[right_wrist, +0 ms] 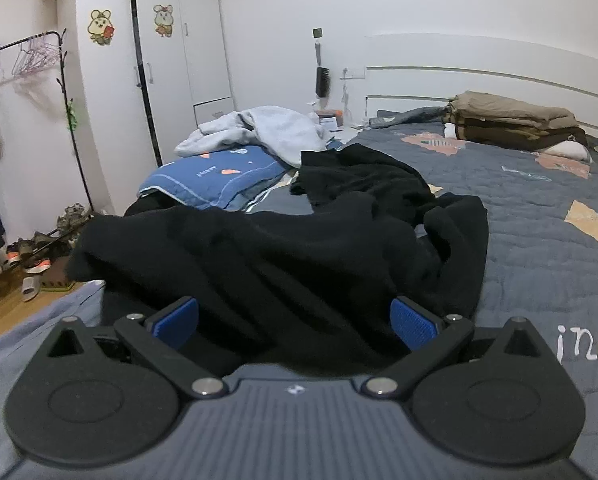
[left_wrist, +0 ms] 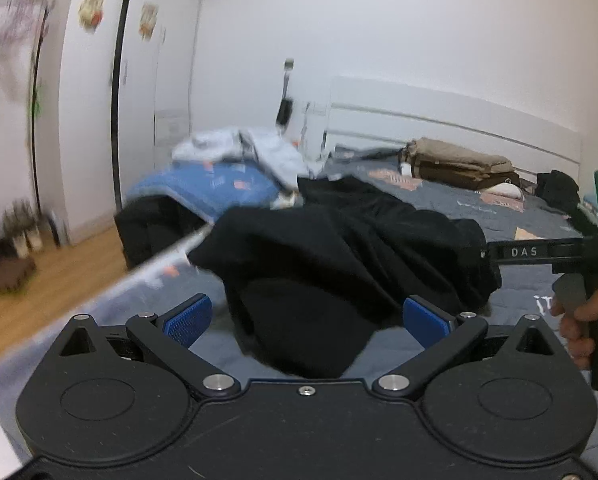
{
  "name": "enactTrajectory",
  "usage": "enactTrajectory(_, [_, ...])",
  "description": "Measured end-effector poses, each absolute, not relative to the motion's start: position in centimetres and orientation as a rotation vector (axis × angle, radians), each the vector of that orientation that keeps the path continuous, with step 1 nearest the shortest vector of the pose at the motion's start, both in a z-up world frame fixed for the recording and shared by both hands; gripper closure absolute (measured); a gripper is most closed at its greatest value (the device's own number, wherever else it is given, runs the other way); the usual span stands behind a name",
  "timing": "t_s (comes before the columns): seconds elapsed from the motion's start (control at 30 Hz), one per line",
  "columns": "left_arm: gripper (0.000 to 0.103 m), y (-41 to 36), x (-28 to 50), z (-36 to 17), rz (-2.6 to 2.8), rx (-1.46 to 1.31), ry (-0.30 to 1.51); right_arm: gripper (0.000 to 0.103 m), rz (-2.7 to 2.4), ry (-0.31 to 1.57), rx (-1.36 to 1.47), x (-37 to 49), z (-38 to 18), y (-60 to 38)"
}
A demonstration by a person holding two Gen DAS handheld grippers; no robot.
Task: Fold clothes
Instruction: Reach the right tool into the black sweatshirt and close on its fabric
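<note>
A crumpled black garment lies on the grey patterned bed; it also shows in the right wrist view. My left gripper is open, its blue pads spread on either side of the garment's near edge, with cloth lying between them. My right gripper is open too, its blue pads wide apart over the garment's near edge. The right gripper's body and the hand holding it show at the right of the left wrist view. The left view is blurred.
A blue folded quilt and a pale grey garment lie at the bed's far left. Folded brown bedding sits by the headboard. A white wardrobe, a clothes rack and shoes stand left, on the wooden floor.
</note>
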State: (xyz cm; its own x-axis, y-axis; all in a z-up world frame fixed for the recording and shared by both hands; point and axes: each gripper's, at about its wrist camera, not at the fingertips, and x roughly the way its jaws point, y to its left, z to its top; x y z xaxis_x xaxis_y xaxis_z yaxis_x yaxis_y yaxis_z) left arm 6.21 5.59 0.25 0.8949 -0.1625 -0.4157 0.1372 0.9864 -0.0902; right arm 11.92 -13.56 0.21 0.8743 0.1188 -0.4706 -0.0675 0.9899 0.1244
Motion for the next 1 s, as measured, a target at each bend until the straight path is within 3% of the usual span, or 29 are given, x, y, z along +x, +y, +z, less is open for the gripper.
enactTrajectory(0.47, [0.0,5.8,9.9,-1.5,-0.128,-0.068,0.472,0.001,0.019,0.555,-0.052,20.8,-4.4,-15.5])
enactTrajectory(0.5, [0.0,5.8,10.2,-1.6,-0.124,-0.074,0.483,0.005,0.021,0.56,-0.048,21.2,-4.8,-15.6])
enactTrajectory(0.57, [0.0,5.8,10.6,-1.7,-0.122,-0.091,0.499,0.03,0.021,0.562,-0.012,21.4,-5.4,-15.9])
enactTrajectory(0.6, [0.0,5.8,10.6,-1.8,-0.12,-0.096,0.502,0.07,0.012,0.568,0.013,21.4,-5.6,-16.0])
enactTrajectory(0.63, [0.0,5.9,10.7,-1.8,-0.117,-0.099,0.504,0.091,0.002,0.574,0.038,21.5,-5.8,-16.2])
enactTrajectory(0.73, [0.0,6.1,10.6,-1.6,-0.102,-0.102,0.496,0.096,0.009,0.532,0.145,19.8,-5.2,-17.0])
enactTrajectory(1.0, [0.0,5.9,9.9,-0.9,-0.103,-0.091,0.47,0.097,0.065,0.362,0.38,9.4,2.3,-20.0])
